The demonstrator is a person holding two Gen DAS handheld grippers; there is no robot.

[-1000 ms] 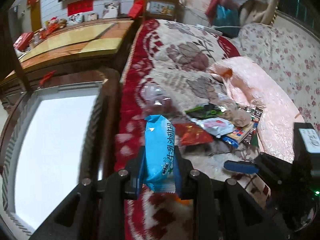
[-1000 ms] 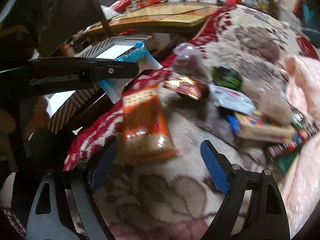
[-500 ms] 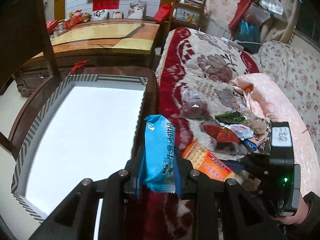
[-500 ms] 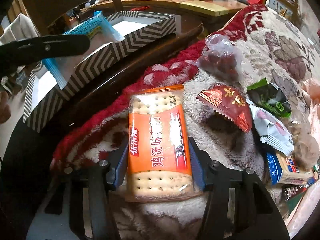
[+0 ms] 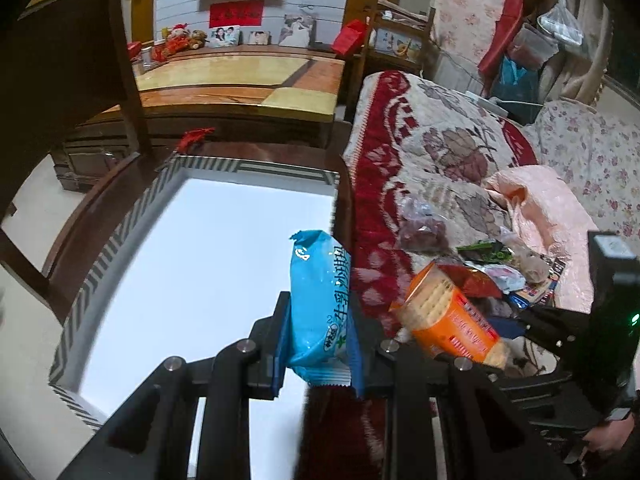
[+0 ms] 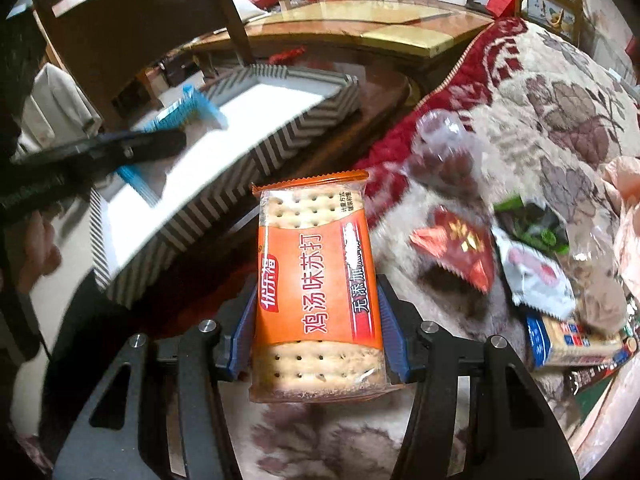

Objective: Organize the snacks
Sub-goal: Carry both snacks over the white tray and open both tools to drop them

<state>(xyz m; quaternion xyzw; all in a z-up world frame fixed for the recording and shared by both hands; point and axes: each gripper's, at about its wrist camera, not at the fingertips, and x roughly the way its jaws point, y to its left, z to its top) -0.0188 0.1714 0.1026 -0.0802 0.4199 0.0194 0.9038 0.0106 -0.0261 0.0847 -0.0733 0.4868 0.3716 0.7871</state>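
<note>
Nearest in the left wrist view, the left gripper (image 5: 318, 354) is clamped narrow on a blue packet (image 5: 320, 312), which stands upright between the blue pads, its top toward 12 o'clock over the box's right edge. In the right wrist view the right gripper (image 6: 316, 332) is closed about halfway on an orange cracker pack (image 6: 316, 280) — pads pressing both long sides, the pack lifted clear of the blanket (image 6: 560, 92). Beyond, at 10 o'clock of the cracker pack, sits the striped box (image 6: 280, 148) with a white floor, on a dark wooden stand. At 3 o'clock the other snacks lie in a heap on the blanket — a red packet (image 6: 460, 248), a white one (image 6: 536, 280), a green one (image 6: 532, 224) and a clear bag (image 6: 444, 152) of dark sweets farther up.
</note>
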